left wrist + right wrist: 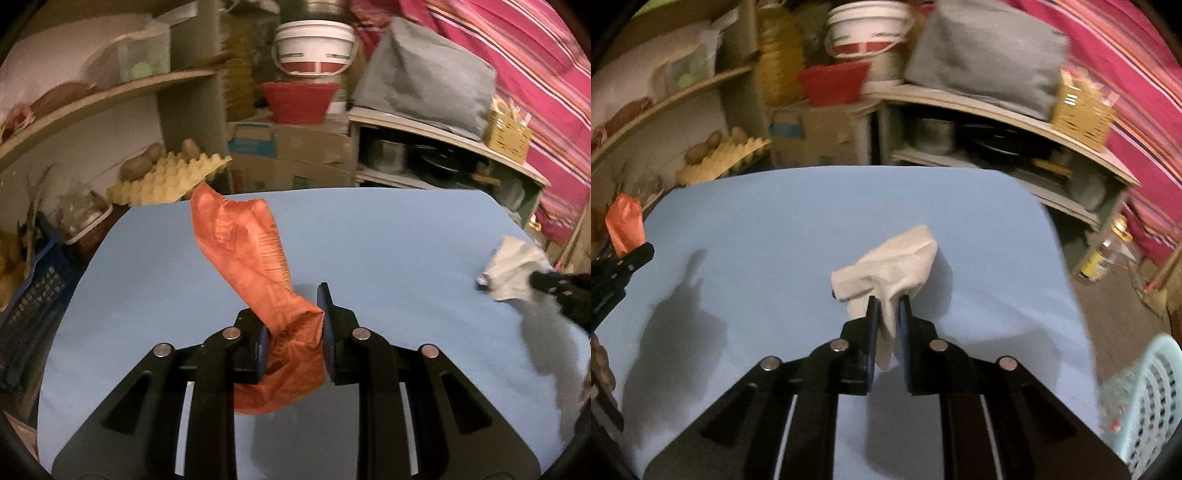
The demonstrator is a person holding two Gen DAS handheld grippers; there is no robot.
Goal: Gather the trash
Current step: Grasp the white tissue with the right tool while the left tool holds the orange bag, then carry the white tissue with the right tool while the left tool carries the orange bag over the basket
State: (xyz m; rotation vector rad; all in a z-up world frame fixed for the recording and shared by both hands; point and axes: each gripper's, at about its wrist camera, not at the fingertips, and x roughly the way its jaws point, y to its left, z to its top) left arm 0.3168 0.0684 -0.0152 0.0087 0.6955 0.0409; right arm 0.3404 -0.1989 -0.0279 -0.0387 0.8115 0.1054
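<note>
Left gripper [293,325] clamping orange wrapper [255,258], right gripper [886,314] pinching white tissue [890,266], basket [1145,402] cut off

the blue table [820,206] lies bare ahead of both my tongs, open room to pass. past its far edge, shelves [997,110] and boxes [291,151] crowd close. a basket [1145,398] stands off the near right corner, an egg tray [166,177] at far left.

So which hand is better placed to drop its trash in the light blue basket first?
Right. The right hand-held gripper holds the white tissue, and the basket sits just off its right side; the left hand-held gripper is farther away.
</note>
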